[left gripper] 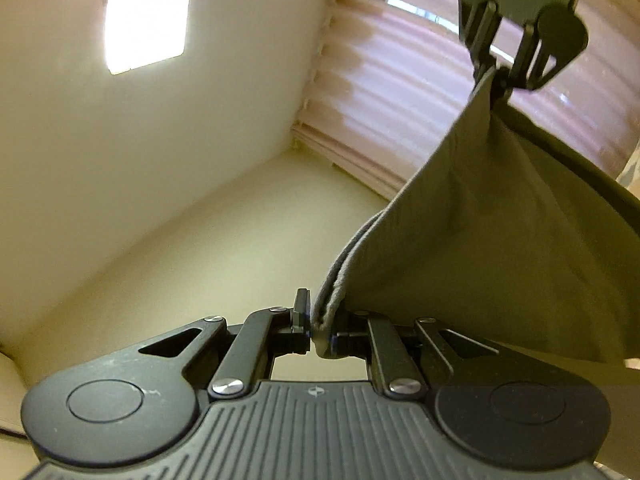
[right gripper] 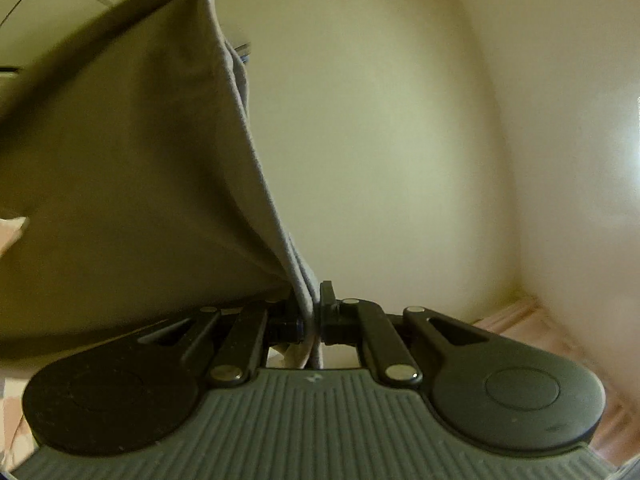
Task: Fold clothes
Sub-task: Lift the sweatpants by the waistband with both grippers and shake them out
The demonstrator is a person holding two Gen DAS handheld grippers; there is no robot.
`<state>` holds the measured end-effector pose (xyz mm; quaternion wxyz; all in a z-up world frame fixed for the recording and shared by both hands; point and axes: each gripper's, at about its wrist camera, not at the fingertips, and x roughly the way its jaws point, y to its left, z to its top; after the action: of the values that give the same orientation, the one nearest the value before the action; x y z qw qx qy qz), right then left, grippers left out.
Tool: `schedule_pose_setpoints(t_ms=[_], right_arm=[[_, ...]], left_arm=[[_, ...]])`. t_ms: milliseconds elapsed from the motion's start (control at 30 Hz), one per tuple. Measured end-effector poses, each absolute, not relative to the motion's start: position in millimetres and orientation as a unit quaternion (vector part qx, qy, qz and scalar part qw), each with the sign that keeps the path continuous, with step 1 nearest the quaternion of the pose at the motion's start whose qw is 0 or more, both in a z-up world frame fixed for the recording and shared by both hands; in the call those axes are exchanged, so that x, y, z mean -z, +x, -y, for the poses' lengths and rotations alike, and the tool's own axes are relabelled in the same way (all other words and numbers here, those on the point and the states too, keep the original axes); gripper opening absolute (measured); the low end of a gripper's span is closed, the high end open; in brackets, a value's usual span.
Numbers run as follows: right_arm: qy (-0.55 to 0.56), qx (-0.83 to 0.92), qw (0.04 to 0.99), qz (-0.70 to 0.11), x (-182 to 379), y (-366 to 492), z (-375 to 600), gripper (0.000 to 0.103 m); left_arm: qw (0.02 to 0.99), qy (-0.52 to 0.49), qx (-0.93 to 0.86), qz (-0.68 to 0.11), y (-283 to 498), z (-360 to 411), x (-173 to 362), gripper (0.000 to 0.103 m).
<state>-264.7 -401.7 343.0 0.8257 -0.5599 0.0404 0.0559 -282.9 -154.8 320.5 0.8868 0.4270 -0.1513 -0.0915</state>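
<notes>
A grey garment (left gripper: 492,240) hangs stretched in the air between my two grippers. My left gripper (left gripper: 318,330) is shut on one corner of its hemmed edge. My right gripper (left gripper: 498,80) shows at the top right of the left wrist view, shut on the other corner. In the right wrist view my right gripper (right gripper: 312,320) is shut on the garment (right gripper: 132,184), whose hem runs up to the top edge of the frame where only a sliver of the left gripper shows. Both cameras point upward.
A cream ceiling with a bright square light panel (left gripper: 148,20) is overhead. Pink pleated curtains (left gripper: 400,80) hang along one wall. A cream wall (right gripper: 380,140) fills the right wrist view.
</notes>
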Motion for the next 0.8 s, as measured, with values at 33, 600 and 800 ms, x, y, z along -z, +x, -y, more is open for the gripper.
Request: schedule_pose_setpoints(t_ms=[33,600,800], right_arm=[[-0.557,-0.069,0.825,-0.061,-338.2,-245.4,401.5,0.004],[-0.559,0.136,0.818,0.013,-316.1,103.1,379.9,0.004],[-0.533,0.167,0.823,0.103,-384.9,72.0,392.2,0.005]], left_arm=[[0.893,0.416,0.104,0.135,-268.4,152.9,-316.5,0.012],[0.931,0.358,0.051,0.052,70.8,183.7,-313.7,0.011],[0.918,0.363,-0.002,0.160,30.5,199.5,-389.9,0.011]])
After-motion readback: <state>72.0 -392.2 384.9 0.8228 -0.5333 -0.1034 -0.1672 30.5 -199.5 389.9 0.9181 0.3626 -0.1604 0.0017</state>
